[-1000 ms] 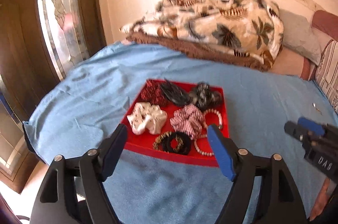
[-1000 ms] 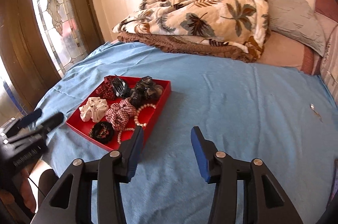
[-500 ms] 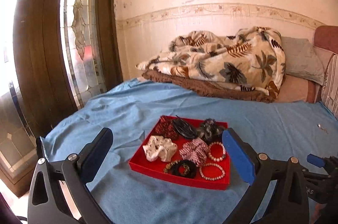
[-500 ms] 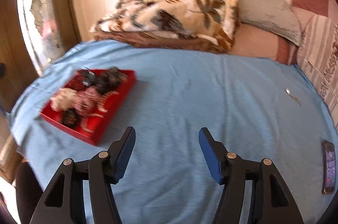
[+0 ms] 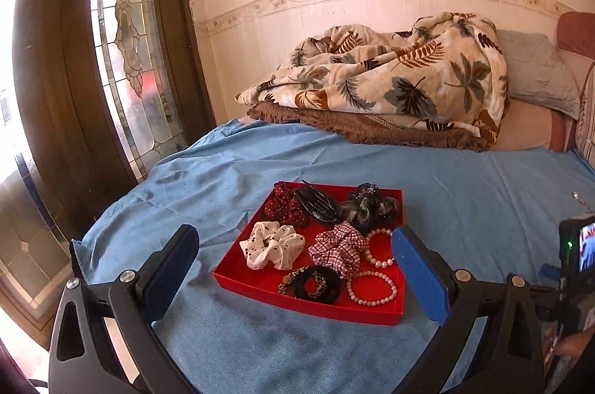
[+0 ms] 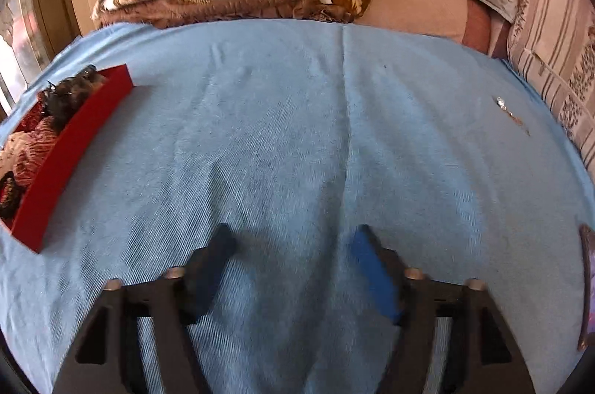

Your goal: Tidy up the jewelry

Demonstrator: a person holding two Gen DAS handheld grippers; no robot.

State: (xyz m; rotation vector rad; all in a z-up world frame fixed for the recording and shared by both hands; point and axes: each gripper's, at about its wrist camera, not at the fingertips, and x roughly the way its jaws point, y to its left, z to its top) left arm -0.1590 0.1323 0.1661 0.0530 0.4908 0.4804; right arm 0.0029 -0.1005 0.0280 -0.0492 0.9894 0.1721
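The left gripper [image 5: 293,260] gapes wide and empty just short of the red tray [image 5: 297,293] of scrunchies and bead bracelets [image 5: 372,288]; the right gripper [image 6: 292,245], spread and empty, hangs over bare blue sheet [image 6: 297,115], tray at far left

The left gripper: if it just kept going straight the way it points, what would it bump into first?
Most likely the red tray, which sits straight ahead between the open fingers of the left gripper. Its near wall would come first, then the black scrunchie behind it, though depth is hard to judge here.
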